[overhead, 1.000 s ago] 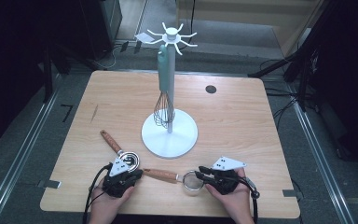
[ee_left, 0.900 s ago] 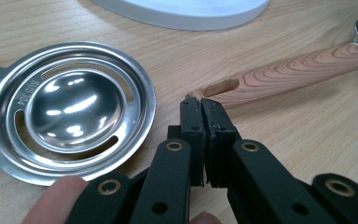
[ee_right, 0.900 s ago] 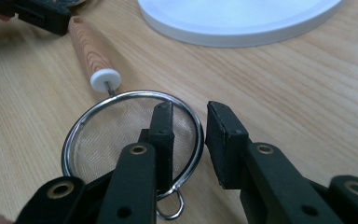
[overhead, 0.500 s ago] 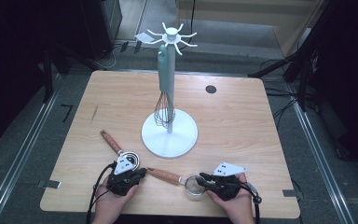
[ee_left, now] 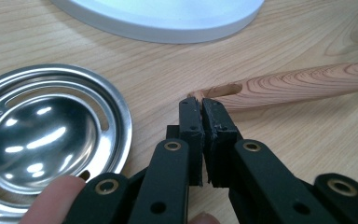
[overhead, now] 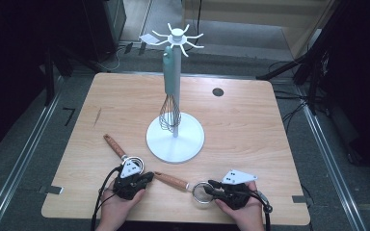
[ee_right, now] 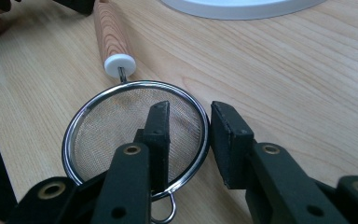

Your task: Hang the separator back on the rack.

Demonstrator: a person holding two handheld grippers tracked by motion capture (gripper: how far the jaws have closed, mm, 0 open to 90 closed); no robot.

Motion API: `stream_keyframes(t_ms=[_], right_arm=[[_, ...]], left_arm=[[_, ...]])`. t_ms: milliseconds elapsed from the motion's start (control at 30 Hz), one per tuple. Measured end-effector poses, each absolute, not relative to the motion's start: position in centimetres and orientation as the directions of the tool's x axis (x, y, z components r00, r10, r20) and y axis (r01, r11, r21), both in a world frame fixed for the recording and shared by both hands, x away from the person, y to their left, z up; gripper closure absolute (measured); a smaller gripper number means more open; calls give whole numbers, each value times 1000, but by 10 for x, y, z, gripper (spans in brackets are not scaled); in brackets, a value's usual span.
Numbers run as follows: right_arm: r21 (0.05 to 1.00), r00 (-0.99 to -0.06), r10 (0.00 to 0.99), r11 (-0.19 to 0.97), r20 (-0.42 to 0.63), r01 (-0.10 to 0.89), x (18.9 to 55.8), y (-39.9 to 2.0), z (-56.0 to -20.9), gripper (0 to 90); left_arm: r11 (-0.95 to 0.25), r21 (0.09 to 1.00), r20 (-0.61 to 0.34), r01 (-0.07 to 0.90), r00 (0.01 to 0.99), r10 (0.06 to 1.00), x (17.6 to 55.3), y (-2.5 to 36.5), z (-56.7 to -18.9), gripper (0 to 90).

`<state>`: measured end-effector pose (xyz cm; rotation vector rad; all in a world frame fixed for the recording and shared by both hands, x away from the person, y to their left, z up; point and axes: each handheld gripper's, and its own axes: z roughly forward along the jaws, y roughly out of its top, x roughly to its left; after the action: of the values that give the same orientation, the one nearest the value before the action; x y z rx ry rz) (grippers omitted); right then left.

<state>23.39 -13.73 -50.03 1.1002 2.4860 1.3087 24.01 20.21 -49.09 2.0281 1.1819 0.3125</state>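
My right tongs (ee_right: 189, 140) straddle the rim of the strainer (ee_right: 121, 135), jaws apart after just opening, one inside the mesh bowl and one outside. It lies at 6 o'clock from the stand (overhead: 175, 139). It looks light, with thin, easily dented mesh (I'd grip the stiff wire rim or wooden handle (ee_right: 109, 30)). My left tongs (ee_left: 202, 133) are together, empty.

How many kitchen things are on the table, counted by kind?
Stand: 1
Whisk: 1
Mesh strainer: 1
Steel spoon with holes: 1
Total: 4
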Motion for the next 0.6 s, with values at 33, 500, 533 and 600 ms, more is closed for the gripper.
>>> stream_keyframes(t_ms=[33,500,533,600], right_arm=[[757,-726,653,358,215,546,233,-138,-500,683],[778,-732,659,364,174,513,241,-137,-478,470],[777,-730,660,362,176,515,243,-136,-476,468],[780,-734,655,361,178,512,244,-136,-474,465]], left_arm=[[-288,712,-156,640,545,824,240,201,-491,875],[-253,776,-190,577,598,779,224,217,-480,657],[-253,776,-190,577,598,779,224,217,-480,619],[-217,791,-188,572,565,804,221,226,-477,566]])
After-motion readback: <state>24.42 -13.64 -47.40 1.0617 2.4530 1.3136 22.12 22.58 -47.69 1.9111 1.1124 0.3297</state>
